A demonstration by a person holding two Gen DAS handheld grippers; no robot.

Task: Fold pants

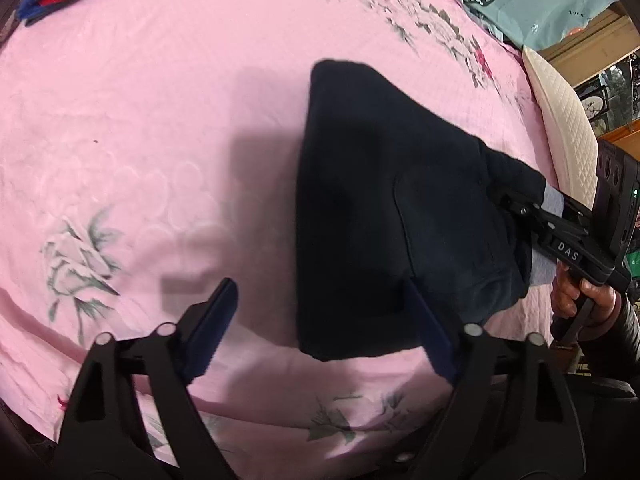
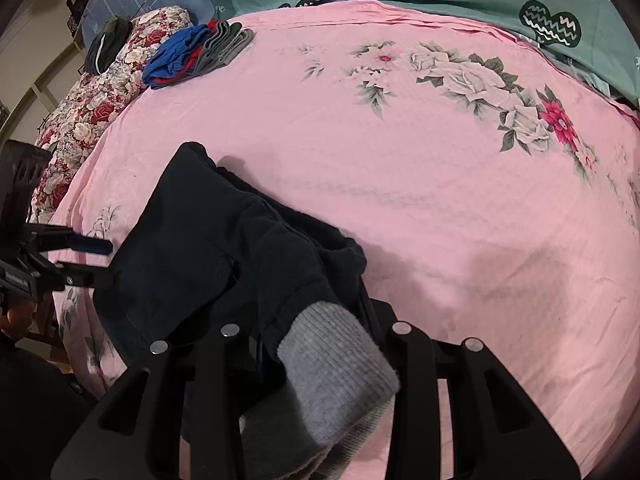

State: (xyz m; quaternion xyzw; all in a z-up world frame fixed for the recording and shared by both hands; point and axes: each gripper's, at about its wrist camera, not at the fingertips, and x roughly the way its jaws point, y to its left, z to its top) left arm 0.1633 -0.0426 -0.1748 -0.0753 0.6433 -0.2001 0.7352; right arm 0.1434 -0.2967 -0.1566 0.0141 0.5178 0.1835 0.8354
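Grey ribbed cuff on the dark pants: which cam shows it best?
Right wrist: the grey ribbed cuff fills the foreground, knit visible, pinched in the right gripper. Left wrist shows only slivers beside that gripper.

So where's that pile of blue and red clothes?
The folded pile sits at the pink bedspread's far left corner, beside the floral quilt, well beyond the dark pants.

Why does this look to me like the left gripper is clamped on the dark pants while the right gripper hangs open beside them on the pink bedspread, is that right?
The sides are swapped. The right gripper is clamped on the dark pants at their grey cuff, as the right wrist view shows. The left gripper hangs open beside them over the pink bedspread, as the left wrist view shows.
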